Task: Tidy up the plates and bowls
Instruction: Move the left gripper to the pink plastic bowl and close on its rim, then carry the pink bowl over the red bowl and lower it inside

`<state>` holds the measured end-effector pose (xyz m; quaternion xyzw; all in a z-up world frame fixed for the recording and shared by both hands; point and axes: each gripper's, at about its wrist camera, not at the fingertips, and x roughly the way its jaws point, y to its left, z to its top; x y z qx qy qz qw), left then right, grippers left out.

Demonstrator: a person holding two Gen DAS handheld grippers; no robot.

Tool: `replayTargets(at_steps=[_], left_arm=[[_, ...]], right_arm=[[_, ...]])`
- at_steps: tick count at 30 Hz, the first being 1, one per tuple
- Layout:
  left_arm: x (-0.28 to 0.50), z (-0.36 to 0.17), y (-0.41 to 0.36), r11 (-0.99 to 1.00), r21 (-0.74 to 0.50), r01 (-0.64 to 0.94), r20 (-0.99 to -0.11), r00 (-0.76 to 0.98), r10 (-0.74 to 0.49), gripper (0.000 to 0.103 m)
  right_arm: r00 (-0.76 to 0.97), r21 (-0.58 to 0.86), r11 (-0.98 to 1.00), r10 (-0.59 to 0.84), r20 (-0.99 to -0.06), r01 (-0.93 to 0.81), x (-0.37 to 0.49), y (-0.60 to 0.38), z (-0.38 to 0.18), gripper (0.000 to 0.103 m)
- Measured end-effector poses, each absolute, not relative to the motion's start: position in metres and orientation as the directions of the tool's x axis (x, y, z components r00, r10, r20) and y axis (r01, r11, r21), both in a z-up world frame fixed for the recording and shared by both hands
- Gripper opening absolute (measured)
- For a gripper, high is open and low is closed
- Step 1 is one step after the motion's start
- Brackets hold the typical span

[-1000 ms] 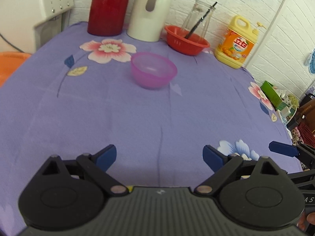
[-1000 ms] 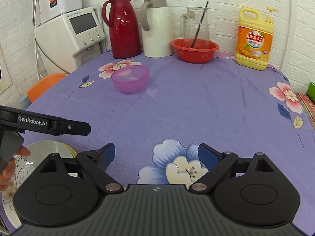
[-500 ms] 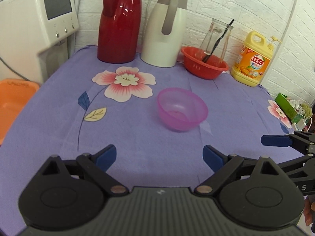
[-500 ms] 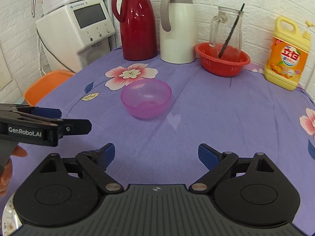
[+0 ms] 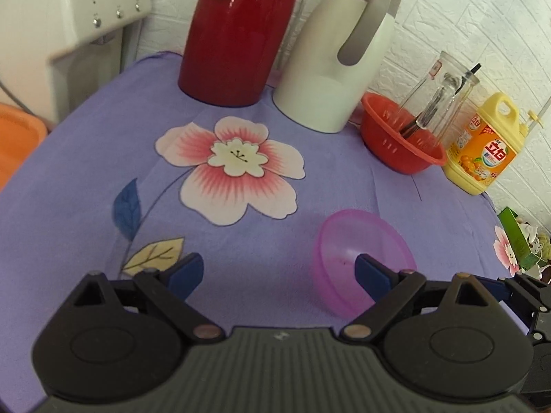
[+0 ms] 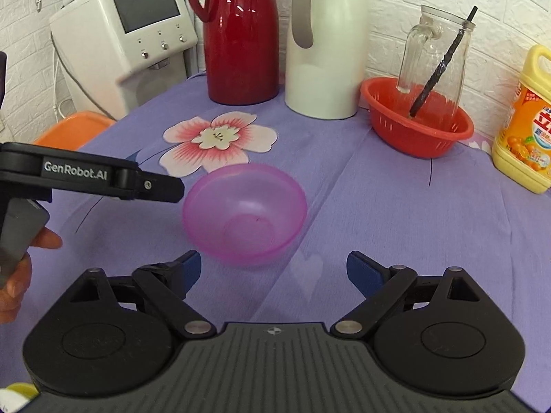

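Note:
A translucent pink plastic bowl stands upright on the purple flowered tablecloth. In the left wrist view the bowl is at the lower right, with my left gripper's right fingertip over its rim. My left gripper is open and empty. My right gripper is open and empty, just short of the bowl. The left gripper's body shows to the bowl's left in the right wrist view. A sliver of a plate shows at the bottom left corner.
At the back stand a red thermos, a white thermos, a red basket holding a glass jug, and a yellow detergent bottle. A white appliance and an orange stool are at the left.
Both grippers have moved forward toward the back of the table and closed in on the pink bowl. The left gripper's right finger now reaches over the bowl's rim. Both stay open.

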<state>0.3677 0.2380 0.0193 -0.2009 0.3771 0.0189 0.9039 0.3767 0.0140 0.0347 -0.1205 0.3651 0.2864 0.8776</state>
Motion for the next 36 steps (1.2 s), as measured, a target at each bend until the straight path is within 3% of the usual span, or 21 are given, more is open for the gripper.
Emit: replayTargets(at_steps=[14,18,19,21,22,25,36], left_arm=[[0.399,-0.005,0.218,0.922,-0.357,-0.153,-0.698,0.699,-0.154,0.092],[0.395,-0.005,0.207,0.942,-0.319,-0.101,-0.687,0.71,-0.157,0.058],[0.395,-0.005,0.207,0.935,-0.342,-0.099,-0.682,0.71,-0.174,0.051],[0.395,-0.004,0.204,0.932,-0.351,-0.088,-0.687,0.701,-0.193,0.047],[0.394,-0.003,0.201,0.937,-0.338,-0.09,-0.692,0.699,-0.182,0.047],[0.385,0.003,0.196,0.94,-0.332,-0.075,-0.687,0.702,-0.187,0.047],[0.336,0.045,0.171,0.934,-0.356,-0.036,-0.647,0.73,-0.219,0.047]], right_arm=[[0.545,0.07,0.84,0.411,-0.731,-0.538,0.42,0.027,0.004,0.103],[0.53,0.063,0.826,0.417,-0.739,-0.561,0.417,0.037,-0.004,0.095],[0.53,0.049,0.816,0.418,-0.737,-0.575,0.414,0.04,-0.003,0.082],[0.491,0.102,0.801,0.456,-0.743,-0.589,0.412,0.04,-0.001,0.073],[0.472,0.122,0.795,0.467,-0.748,-0.594,0.41,0.041,0.0,0.068],[0.504,0.05,0.794,0.432,-0.748,-0.606,0.398,0.045,0.004,0.068],[0.538,0.052,0.806,0.44,-0.719,-0.589,0.358,0.018,0.042,0.07]])
